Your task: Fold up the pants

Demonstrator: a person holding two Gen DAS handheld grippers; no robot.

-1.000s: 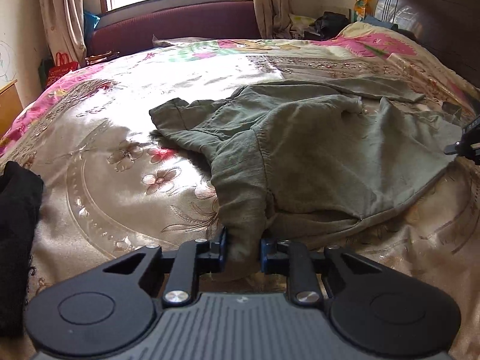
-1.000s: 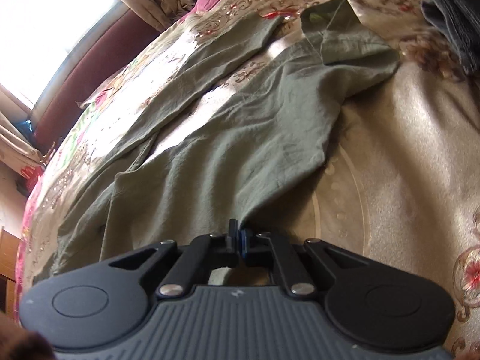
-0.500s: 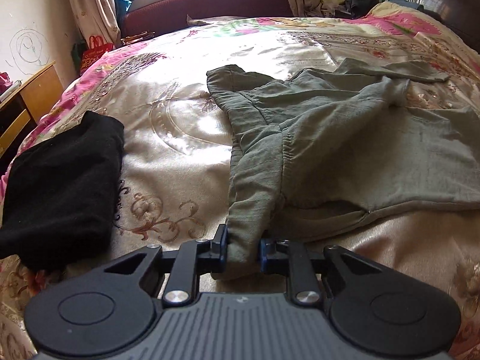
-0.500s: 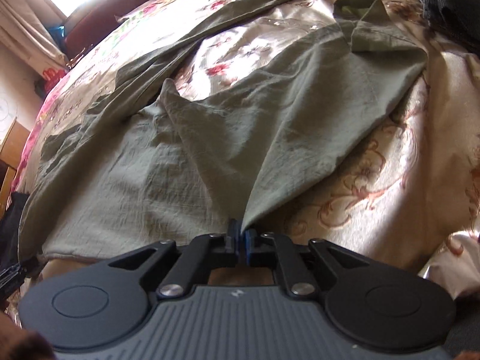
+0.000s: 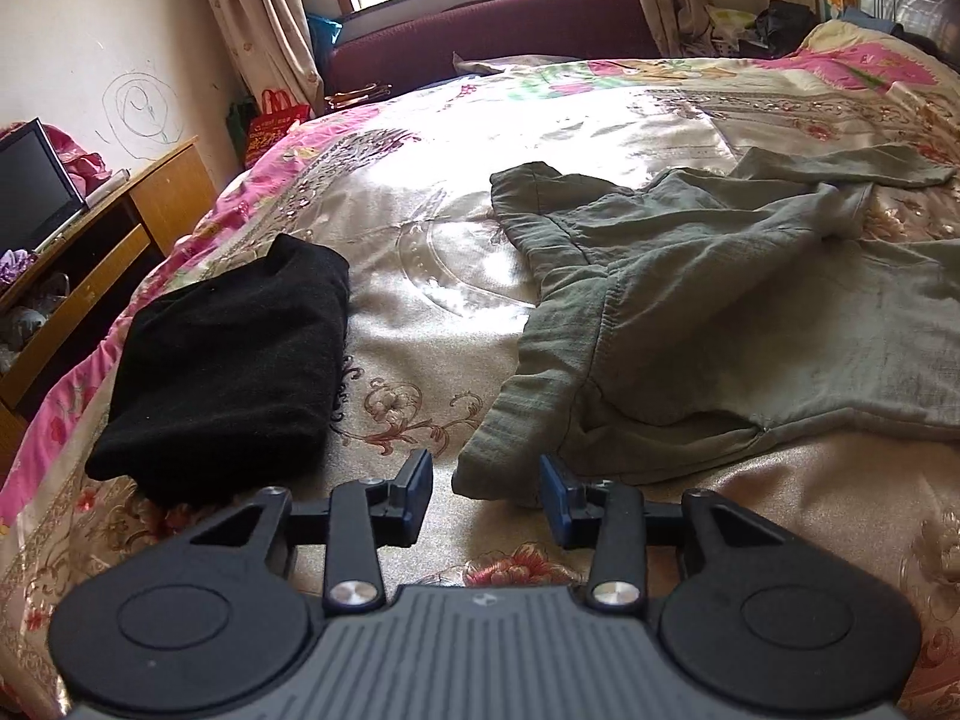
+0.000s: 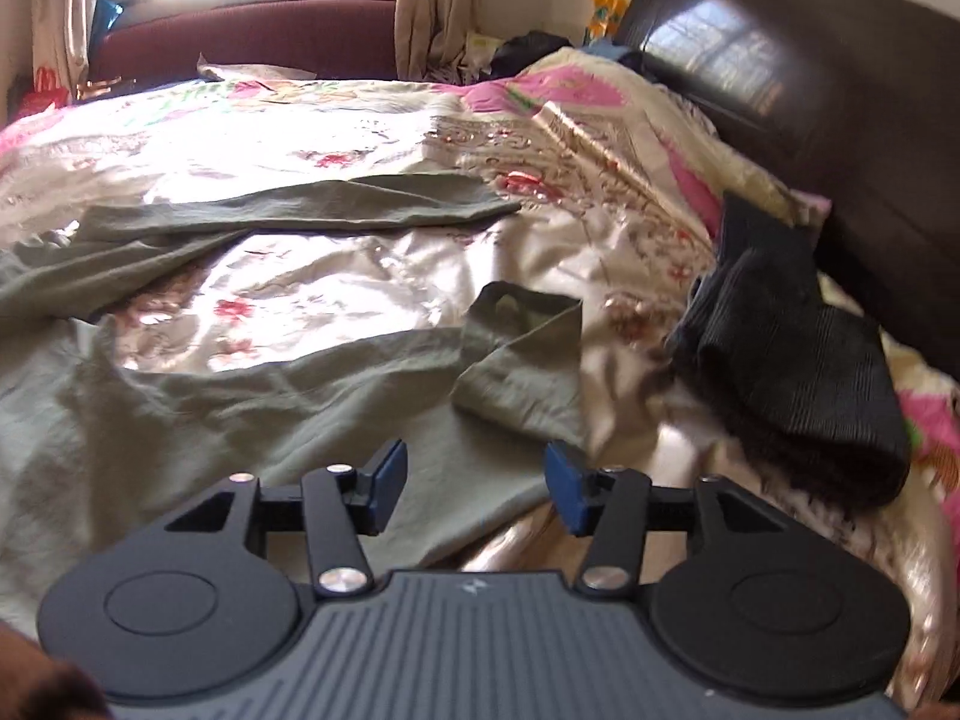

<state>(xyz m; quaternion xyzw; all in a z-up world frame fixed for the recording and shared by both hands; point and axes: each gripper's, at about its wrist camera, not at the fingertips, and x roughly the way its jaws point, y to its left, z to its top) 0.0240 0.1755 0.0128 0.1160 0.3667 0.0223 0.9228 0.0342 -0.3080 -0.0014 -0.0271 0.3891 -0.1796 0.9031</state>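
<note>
On bed (image 5: 420, 276): both grippers letting go. Left gripper (image 5: 486, 495) jaws opening, waistband corner lying loose between; right gripper (image 6: 474, 489) jaws opening over leg, gripping nothing. Green pants (image 5: 720, 312) now lying spread out after being dragged taut, ready for folding.

pants (image 5: 720, 324): cut off at the right edge in the left view, and at the left edge in the right view
black clothes (image 6: 798, 372): blurry in the right view, so I cannot tell what they are
screen (image 5: 33, 180): cut off at the left edge
headboard (image 6: 840, 120): cut off on the right
</note>
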